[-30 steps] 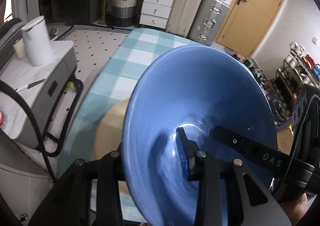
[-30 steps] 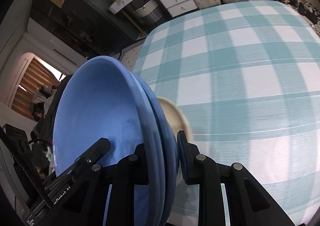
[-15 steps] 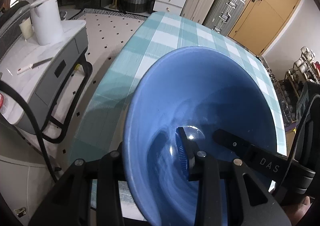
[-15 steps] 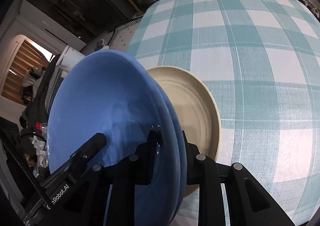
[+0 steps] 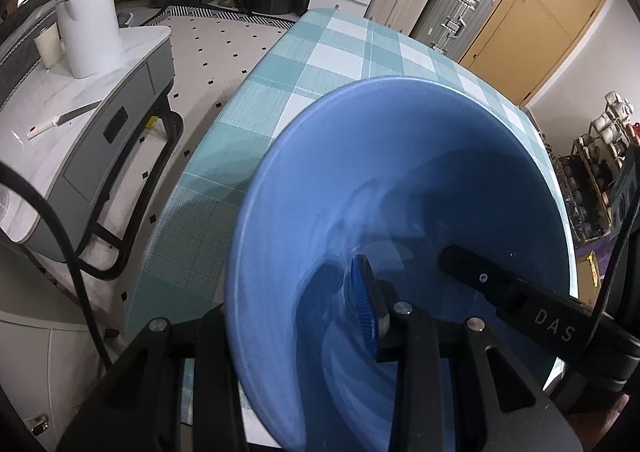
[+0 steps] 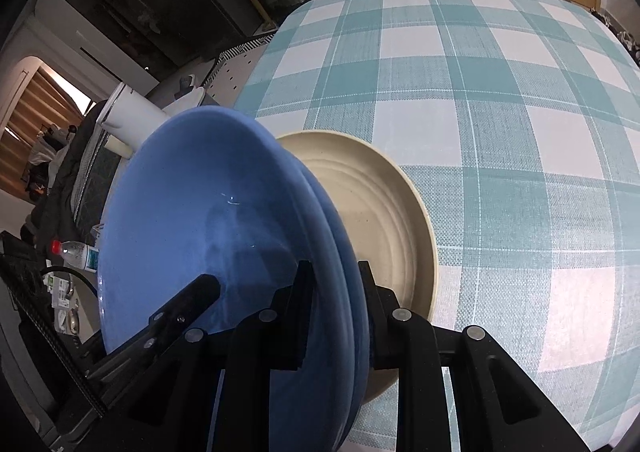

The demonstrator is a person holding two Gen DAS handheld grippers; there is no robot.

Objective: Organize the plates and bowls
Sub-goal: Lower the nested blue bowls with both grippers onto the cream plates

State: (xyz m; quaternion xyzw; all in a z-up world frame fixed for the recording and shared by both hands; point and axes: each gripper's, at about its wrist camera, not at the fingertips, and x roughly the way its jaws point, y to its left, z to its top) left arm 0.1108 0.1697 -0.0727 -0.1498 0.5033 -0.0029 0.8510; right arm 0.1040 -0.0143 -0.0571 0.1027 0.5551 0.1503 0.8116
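Left tongs (image 5: 304, 304): clamped on the left rim of the bowls (image 5: 400, 211); one finger (image 5: 362, 296) lies inside the basin, the other sits outside the wall, mostly hidden behind it.

Bowls: blue, glazed, two nested as the right view shows by a doubled rim (image 6: 336, 252). They hang tilted above the near-left corner of the worktop (image 5: 344, 51), held between both tongs.

Right tongs (image 6: 332, 284): clamped across the doubled rim on the opposite side, one finger within the upper bowl, one against the underside of the lower.

Plate (image 6: 380, 219): beige, ridged, lying flat on the worktop near its left edge, directly behind and under the bowls; whether they touch it I cannot tell.

Handling: likely ceramic, so stiff, fairly heavy as a pair, and breakable if dropped or knocked on the plate. The glaze shines and looks slippery, and the nested pair could slide on one another while tilted.

Hold: the rim is the sensible place, pinched through both walls at opposite sides as now, so neither bowl slips free.

Risk: the tilt puts load on the rim grips; levelling before setting down on the plate seems wise.
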